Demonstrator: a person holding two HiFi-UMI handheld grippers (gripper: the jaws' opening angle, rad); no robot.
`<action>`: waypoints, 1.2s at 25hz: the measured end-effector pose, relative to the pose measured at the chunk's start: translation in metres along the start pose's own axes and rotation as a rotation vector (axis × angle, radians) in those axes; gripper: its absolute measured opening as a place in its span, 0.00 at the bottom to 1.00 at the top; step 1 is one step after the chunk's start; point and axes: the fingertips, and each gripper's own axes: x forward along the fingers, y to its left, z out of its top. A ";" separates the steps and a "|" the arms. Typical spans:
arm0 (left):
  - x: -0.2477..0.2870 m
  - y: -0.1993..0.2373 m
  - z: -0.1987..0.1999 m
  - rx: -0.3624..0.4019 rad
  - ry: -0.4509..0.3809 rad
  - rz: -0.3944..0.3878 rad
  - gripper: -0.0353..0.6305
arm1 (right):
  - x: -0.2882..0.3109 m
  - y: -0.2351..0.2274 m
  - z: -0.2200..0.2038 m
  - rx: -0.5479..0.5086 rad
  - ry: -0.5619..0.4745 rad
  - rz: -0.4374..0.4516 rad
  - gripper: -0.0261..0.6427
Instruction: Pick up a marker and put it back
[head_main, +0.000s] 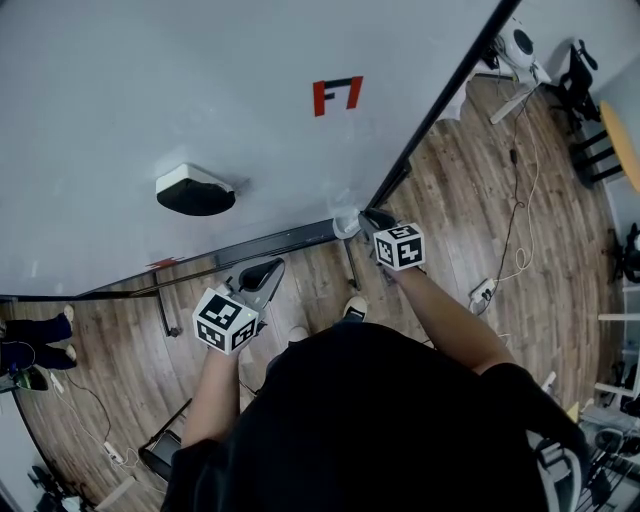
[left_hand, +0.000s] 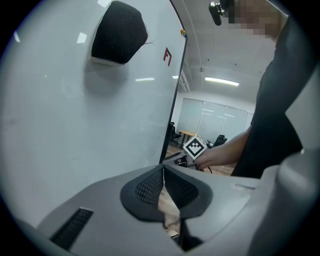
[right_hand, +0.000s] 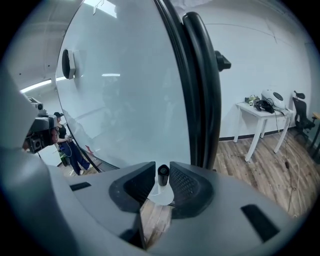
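A black marker (right_hand: 163, 173) stands upright in a small white holder (right_hand: 159, 194) at the whiteboard's (head_main: 200, 100) lower right corner. My right gripper (right_hand: 162, 176) has the marker between its jaws, which stand open with a thin gap beside it. In the head view that gripper (head_main: 371, 219) sits right at the white holder (head_main: 346, 225); the marker itself is hidden there. My left gripper (head_main: 267, 271) hangs in front of the board's tray (head_main: 250, 244), shut and holding nothing, its tips (left_hand: 163, 169) meeting.
A black eraser (head_main: 195, 190) clings to the board, with a red mark (head_main: 337, 95) up to its right. The board's black frame post (right_hand: 200, 85) rises just behind the marker. A white table (right_hand: 262, 112) and floor cables (head_main: 515, 230) lie right. A person (right_hand: 65, 145) stands far left.
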 end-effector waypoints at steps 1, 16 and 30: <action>-0.001 -0.001 0.001 0.004 -0.002 -0.001 0.07 | -0.003 -0.001 0.002 0.002 -0.007 -0.007 0.16; -0.016 -0.020 0.015 0.086 -0.003 -0.066 0.07 | -0.081 0.002 0.029 0.019 -0.146 -0.064 0.17; -0.026 -0.043 0.018 0.138 -0.013 -0.128 0.07 | -0.158 0.035 0.038 -0.006 -0.242 -0.105 0.07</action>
